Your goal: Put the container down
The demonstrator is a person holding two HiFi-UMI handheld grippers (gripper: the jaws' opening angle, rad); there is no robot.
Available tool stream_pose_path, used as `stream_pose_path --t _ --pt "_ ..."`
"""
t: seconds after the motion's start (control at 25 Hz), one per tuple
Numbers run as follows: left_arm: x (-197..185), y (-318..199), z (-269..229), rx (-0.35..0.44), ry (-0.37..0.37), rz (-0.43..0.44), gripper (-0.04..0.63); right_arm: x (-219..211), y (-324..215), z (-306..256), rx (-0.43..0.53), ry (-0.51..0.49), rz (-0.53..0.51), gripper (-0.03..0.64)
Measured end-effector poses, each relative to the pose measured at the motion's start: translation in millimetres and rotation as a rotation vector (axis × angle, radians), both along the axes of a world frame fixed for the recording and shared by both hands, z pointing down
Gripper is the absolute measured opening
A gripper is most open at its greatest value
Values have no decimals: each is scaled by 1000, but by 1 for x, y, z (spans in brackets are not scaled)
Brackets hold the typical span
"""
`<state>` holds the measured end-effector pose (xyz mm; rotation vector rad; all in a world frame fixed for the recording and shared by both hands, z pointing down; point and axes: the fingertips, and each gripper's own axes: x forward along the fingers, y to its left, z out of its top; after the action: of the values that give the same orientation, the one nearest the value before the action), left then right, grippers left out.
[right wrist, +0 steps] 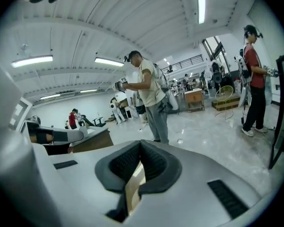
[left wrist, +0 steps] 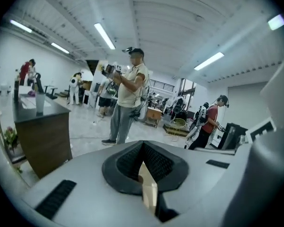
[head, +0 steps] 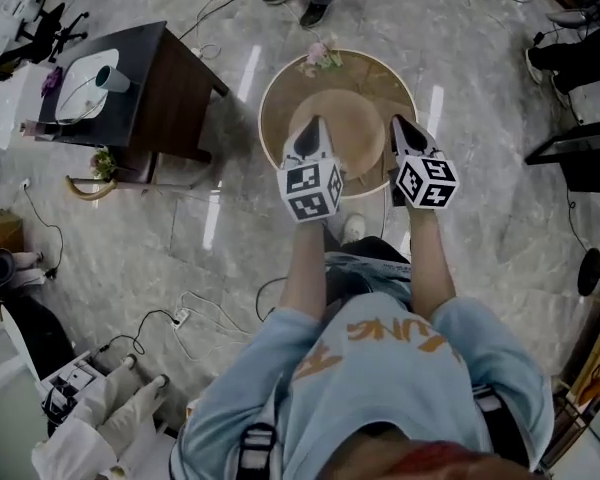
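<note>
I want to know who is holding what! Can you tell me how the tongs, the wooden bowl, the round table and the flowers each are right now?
Tan round wooden bowl: upright, held between both tongs.
Left tongs: shut on its rim.
Right tongs: shut on the opposite rim.
Round wooden table with pale rim: under the bowl.
Pink flowers: lying at the table's far edge.

Smooth, matt, tan, wooden-looking container (head: 345, 136); glossy, marbled grey stone floor (head: 230, 253); dark brown, matt, wood-look bench (head: 175, 93).
</note>
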<state>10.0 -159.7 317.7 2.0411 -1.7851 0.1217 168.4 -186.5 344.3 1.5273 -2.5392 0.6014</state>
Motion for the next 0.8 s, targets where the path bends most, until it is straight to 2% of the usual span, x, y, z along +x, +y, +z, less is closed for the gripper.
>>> stream_pose_path --t 0.12,0.36,0.6,0.8 --pt "9 -3 -43 75 -66 22 25 15 -7 -54 99 29 24 12" --pt "26 -16 -122 236 -140 58 25 32 -20 -155 308 85 36 12" --pt "34 -10 -153 321 -176 81 25 22 -10 -180 394 119 10 12" --pt "45 -4 -150 324 -202 89 25 34 -3 -172 391 144 20 12"
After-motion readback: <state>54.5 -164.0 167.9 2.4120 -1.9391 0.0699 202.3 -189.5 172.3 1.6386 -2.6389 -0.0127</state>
